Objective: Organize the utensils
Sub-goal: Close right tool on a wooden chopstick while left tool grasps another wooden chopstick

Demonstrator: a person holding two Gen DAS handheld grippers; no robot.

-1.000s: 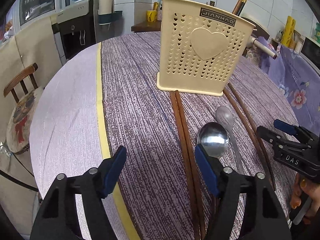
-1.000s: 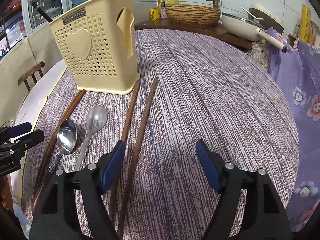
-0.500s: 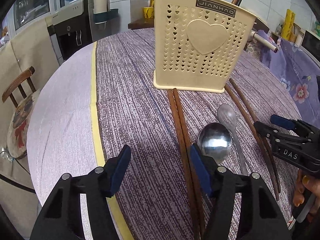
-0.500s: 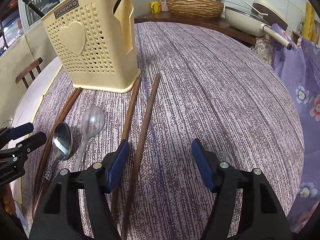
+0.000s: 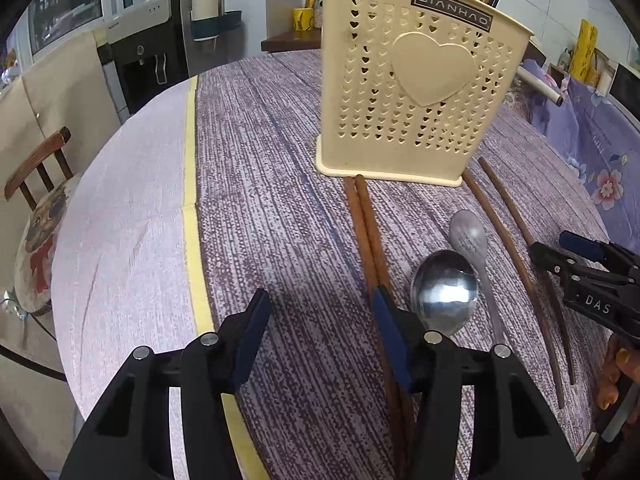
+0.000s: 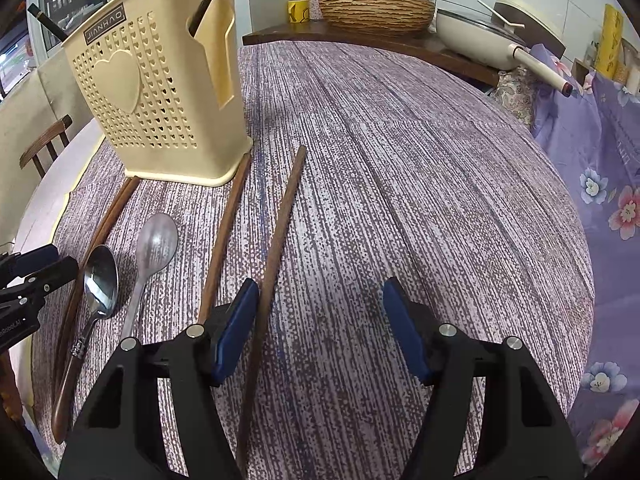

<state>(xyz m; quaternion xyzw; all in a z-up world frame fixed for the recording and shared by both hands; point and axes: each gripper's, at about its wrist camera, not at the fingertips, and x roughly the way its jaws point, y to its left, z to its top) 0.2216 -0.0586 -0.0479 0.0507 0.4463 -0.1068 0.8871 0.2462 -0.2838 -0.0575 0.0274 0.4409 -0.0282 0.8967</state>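
Jaws of the left gripper (image 5: pixel 318 322) are spread and closing over bare tablecloth, nothing between them. Just right of its right pad lies a pair of chopsticks (image 5: pixel 366 228), then a shiny spoon (image 5: pixel 444 290) and a dull spoon (image 5: pixel 468 236). Beyond them stands the cream utensil holder (image 5: pixel 416 92). Right gripper (image 6: pixel 320 320) jaws stand spread, with one chopstick (image 6: pixel 276 248) beside the left pad, untouched.
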